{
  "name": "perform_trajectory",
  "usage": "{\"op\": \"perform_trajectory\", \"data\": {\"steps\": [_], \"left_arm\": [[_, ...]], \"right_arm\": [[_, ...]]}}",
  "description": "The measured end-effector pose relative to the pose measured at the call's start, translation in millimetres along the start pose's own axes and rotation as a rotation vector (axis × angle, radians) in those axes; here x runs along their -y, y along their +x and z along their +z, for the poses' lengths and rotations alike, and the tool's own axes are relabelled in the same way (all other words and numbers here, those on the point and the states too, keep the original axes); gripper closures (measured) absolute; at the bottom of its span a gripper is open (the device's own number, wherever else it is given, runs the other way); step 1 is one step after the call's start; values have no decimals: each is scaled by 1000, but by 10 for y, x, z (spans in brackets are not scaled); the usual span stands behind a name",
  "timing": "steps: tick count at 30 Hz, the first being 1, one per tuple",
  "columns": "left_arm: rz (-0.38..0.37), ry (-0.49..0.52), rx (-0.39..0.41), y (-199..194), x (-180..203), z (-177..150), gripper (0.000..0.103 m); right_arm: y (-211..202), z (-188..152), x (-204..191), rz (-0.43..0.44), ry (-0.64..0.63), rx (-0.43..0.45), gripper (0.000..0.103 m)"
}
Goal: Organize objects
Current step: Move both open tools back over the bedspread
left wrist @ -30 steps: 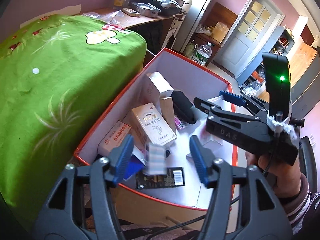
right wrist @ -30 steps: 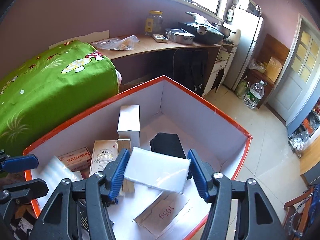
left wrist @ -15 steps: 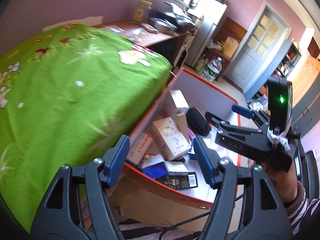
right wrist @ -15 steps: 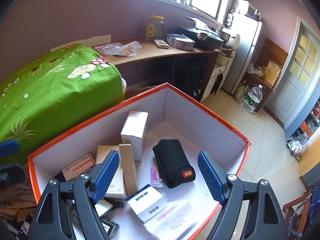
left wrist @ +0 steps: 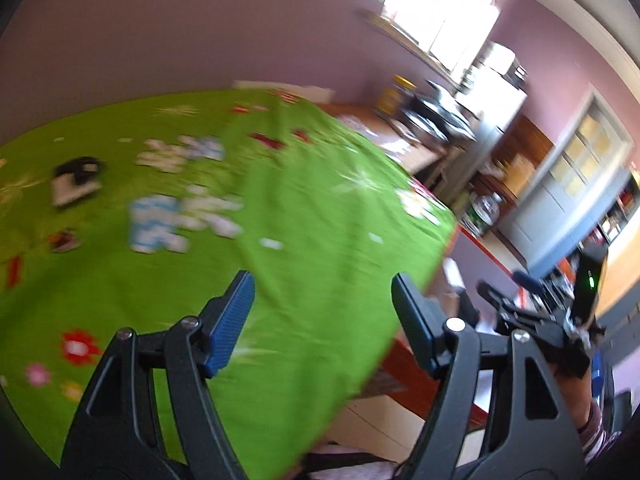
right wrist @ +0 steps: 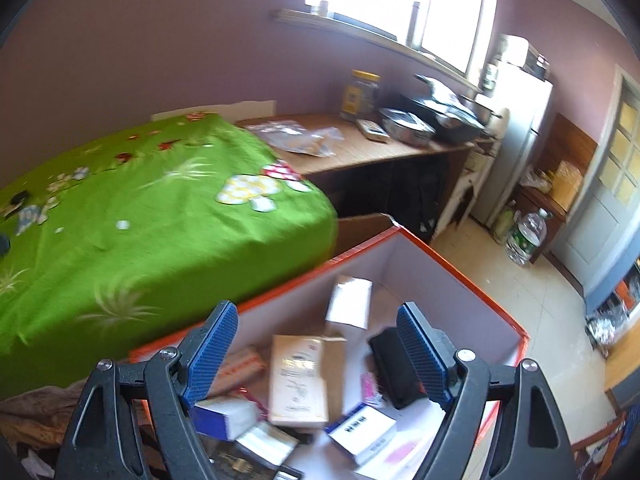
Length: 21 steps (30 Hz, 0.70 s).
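Gaping left gripper [left wrist: 322,312] jaws just widened, empty

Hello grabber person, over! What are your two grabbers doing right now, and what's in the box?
Left gripper open, empty, jaws just widening, over green cloth. Right gripper open, empty, above orange box. Cartons and black pouch inside. Nothing blocking.

Your left gripper [left wrist: 322,318]: jaws apart, just been opening, nothing between | your right gripper [right wrist: 316,350]: jaws wide, empty, tilted downward.
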<state>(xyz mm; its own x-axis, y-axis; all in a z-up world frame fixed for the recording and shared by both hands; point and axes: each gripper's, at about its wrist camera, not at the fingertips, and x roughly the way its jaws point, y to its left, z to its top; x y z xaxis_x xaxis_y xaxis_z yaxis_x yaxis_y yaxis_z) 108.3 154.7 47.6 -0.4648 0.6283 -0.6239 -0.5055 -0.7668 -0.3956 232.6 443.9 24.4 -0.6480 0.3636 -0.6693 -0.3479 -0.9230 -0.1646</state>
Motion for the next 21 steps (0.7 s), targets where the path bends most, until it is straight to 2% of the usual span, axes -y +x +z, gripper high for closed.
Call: {"op": "perform_trajectory", "data": {"steps": [8, 16, 21], "left_arm": [[148, -104, 26, -134, -737, 239, 25], [286, -79, 4, -28, -1189, 537, 25], [365, -101, -33, 114, -1518, 650, 25]], "right_arm": [[29, 67, -350, 36, -68, 1, 20], [45, 162, -471, 56, -85, 19, 20], [111, 230, -492, 71, -75, 16, 20]]}}
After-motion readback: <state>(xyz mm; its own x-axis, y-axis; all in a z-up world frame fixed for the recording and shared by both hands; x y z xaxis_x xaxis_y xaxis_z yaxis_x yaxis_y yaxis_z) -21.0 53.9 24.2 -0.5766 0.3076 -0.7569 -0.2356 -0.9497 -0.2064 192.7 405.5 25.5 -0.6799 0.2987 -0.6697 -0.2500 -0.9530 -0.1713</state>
